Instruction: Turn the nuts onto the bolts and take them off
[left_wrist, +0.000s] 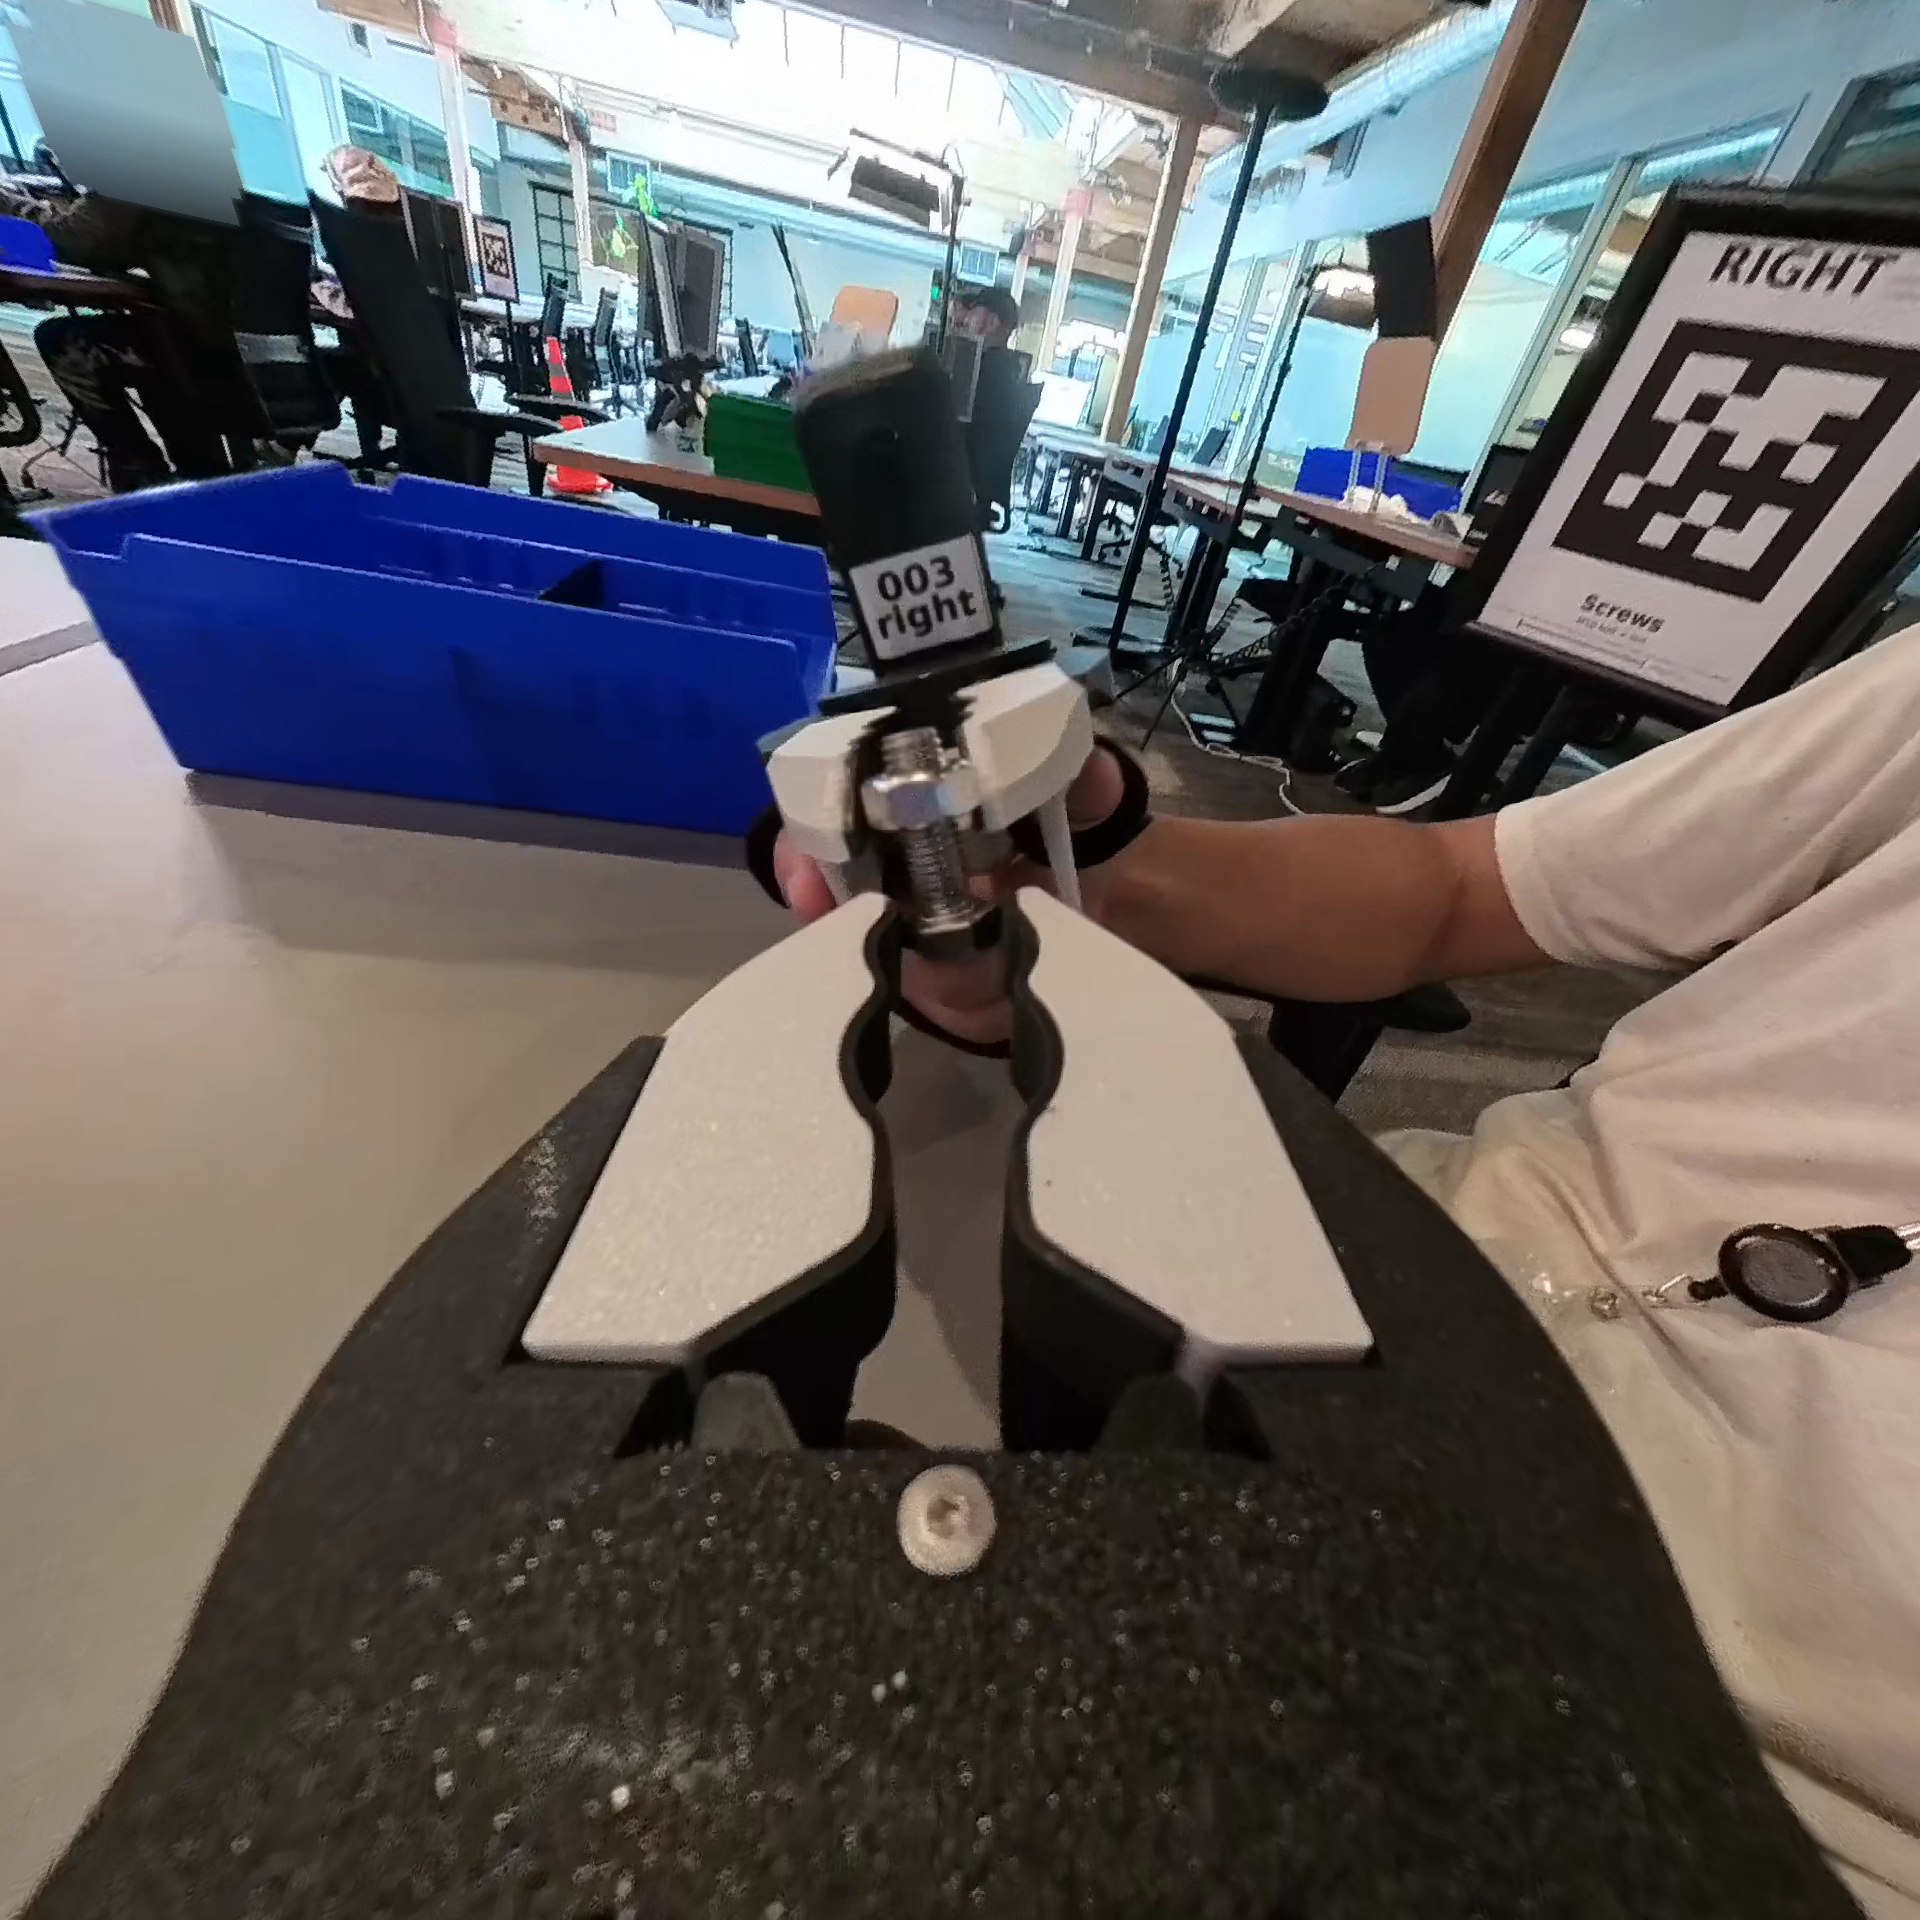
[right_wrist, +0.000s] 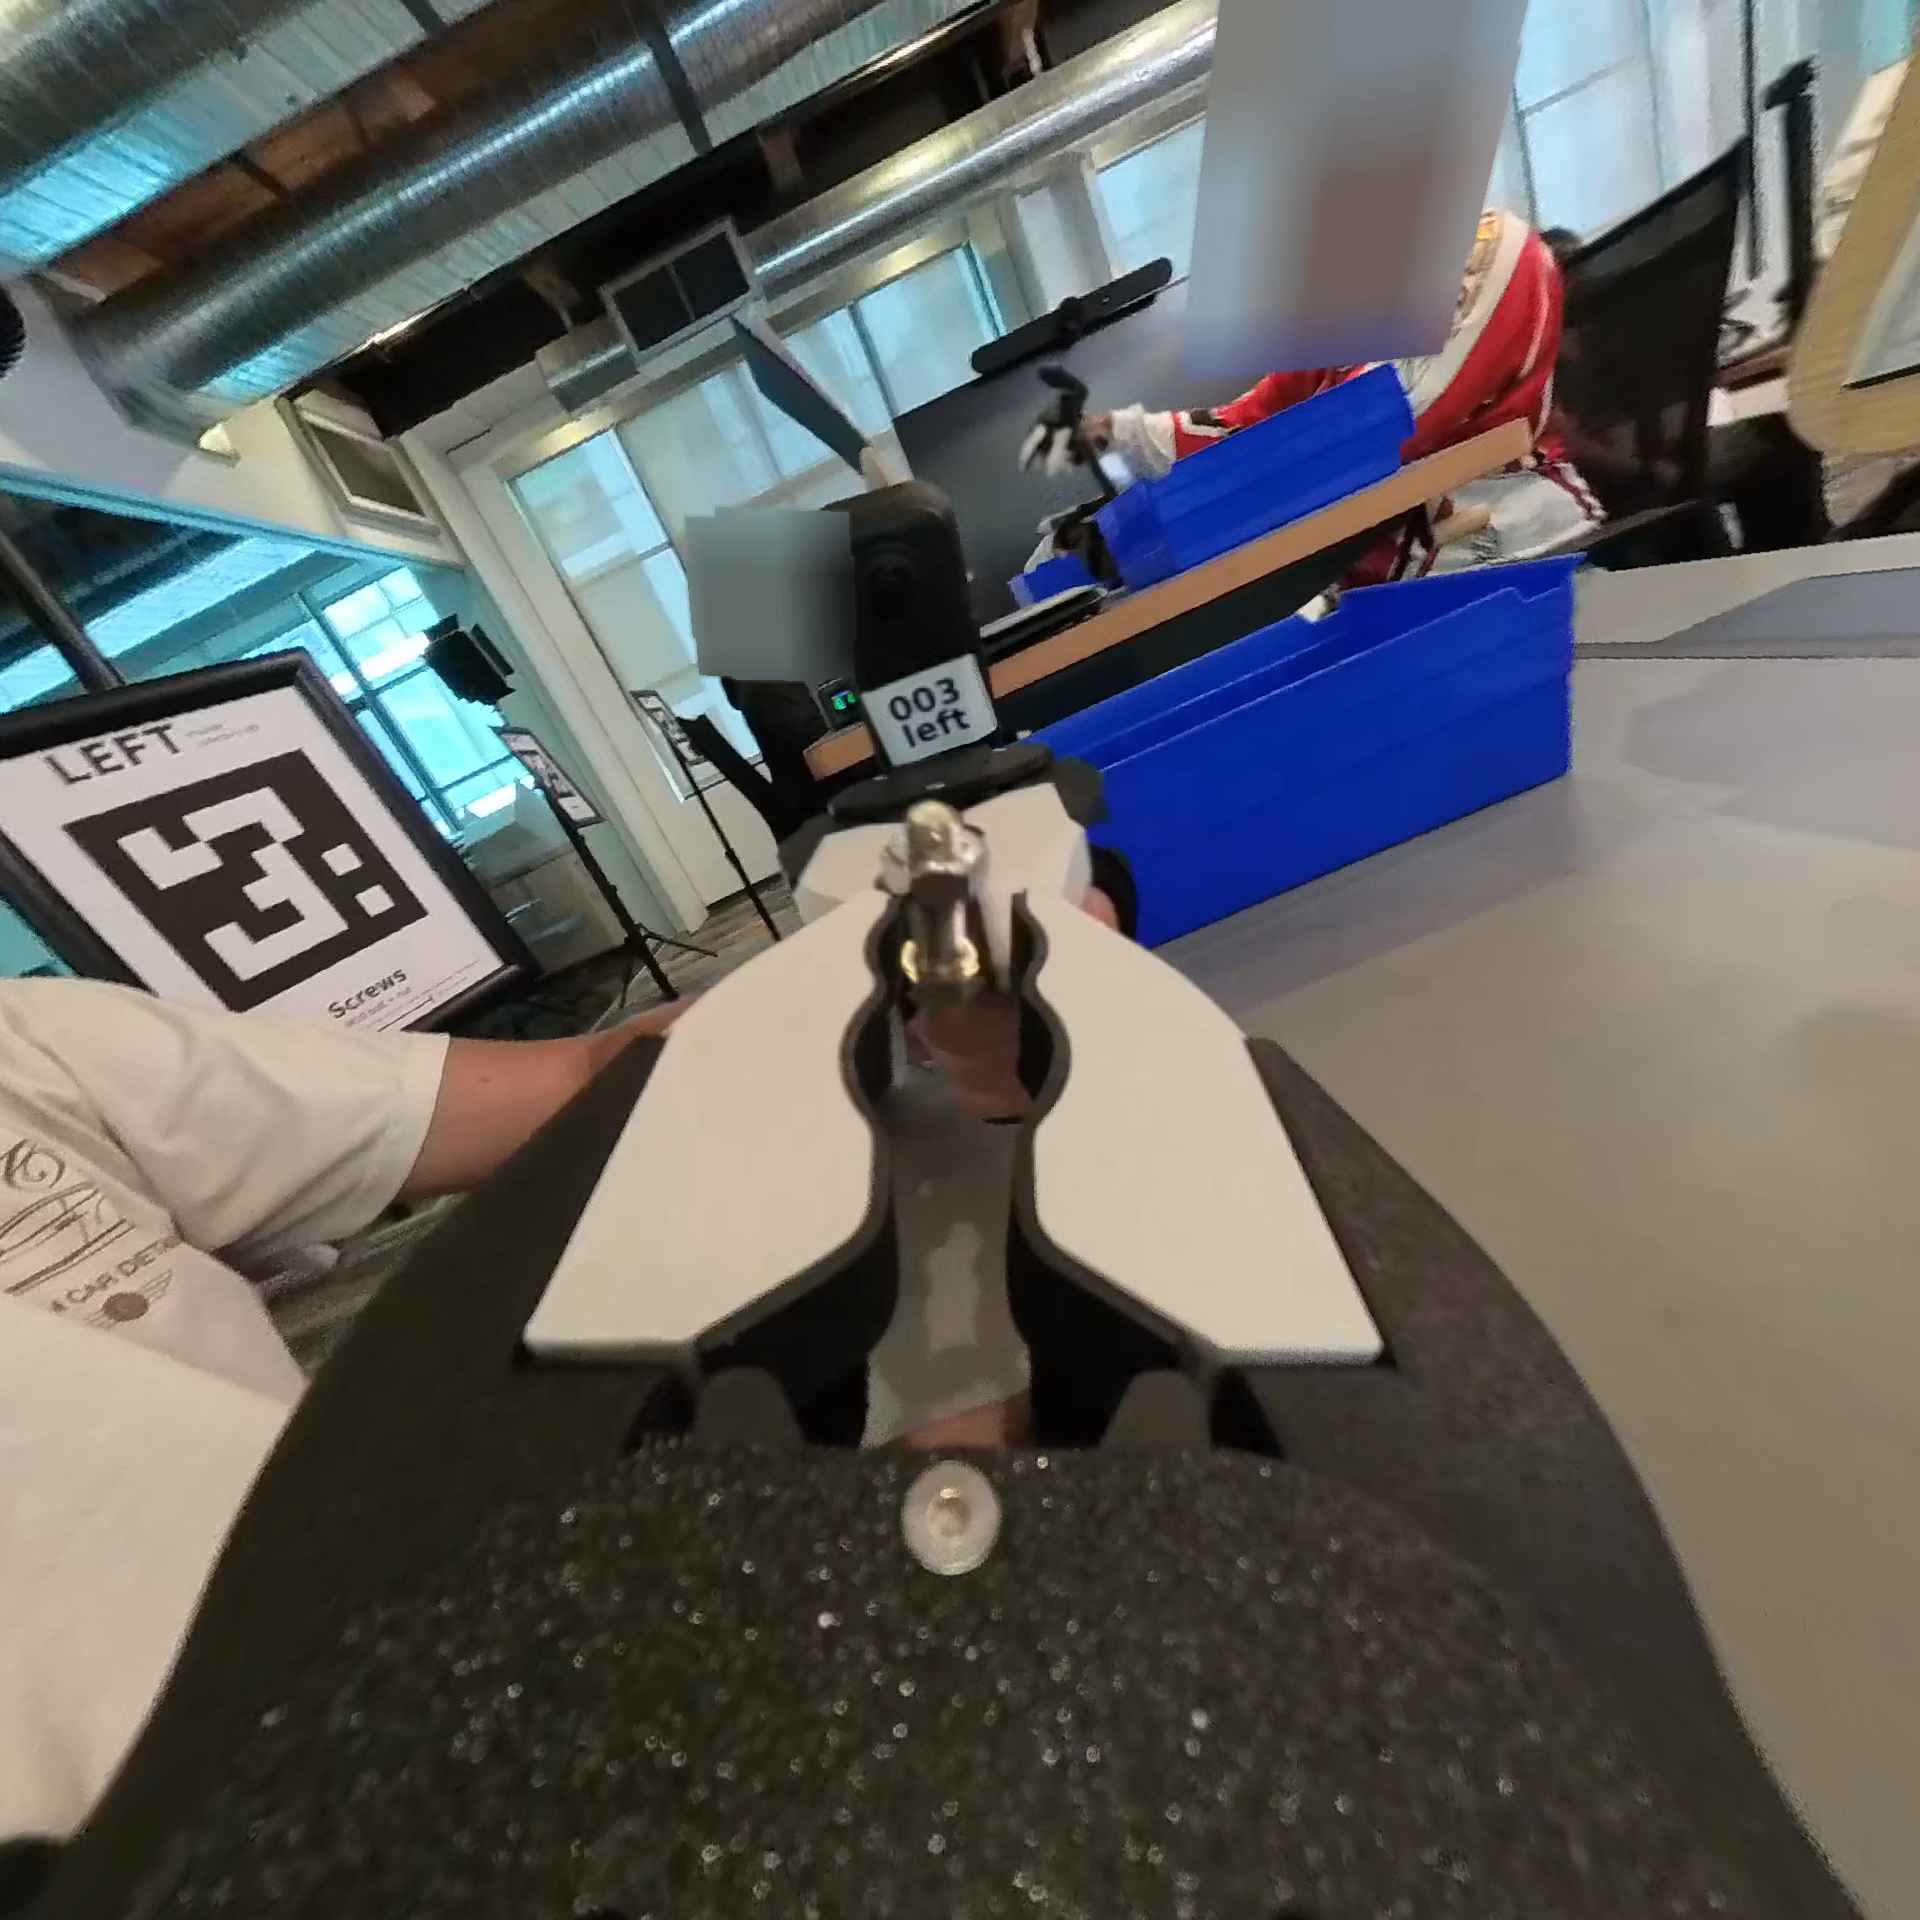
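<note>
A silver bolt (left_wrist: 930, 868) spans the gap between my two grippers, held in the air above the grey table (left_wrist: 312, 1039). My left gripper (left_wrist: 943, 925) is shut on the bolt's head end. My right gripper (left_wrist: 925, 805) faces it, its white fingers shut on a silver hex nut (left_wrist: 920, 800) partway along the thread. In the right wrist view my right gripper (right_wrist: 943, 951) grips the nut (right_wrist: 940, 951) at its tips. The bolt (right_wrist: 930, 904) runs on to the left gripper (right_wrist: 935, 862) beyond it.
A blue plastic bin (left_wrist: 447, 665) stands on the table behind the grippers; it also shows in the right wrist view (right_wrist: 1351, 727). Framed marker signs (left_wrist: 1714, 447) (right_wrist: 239, 862) stand at either side. The person's arm (left_wrist: 1299, 904) and white shirt are close by. Only a small space, under 4 cm, lies between the two pairs of fingers.
</note>
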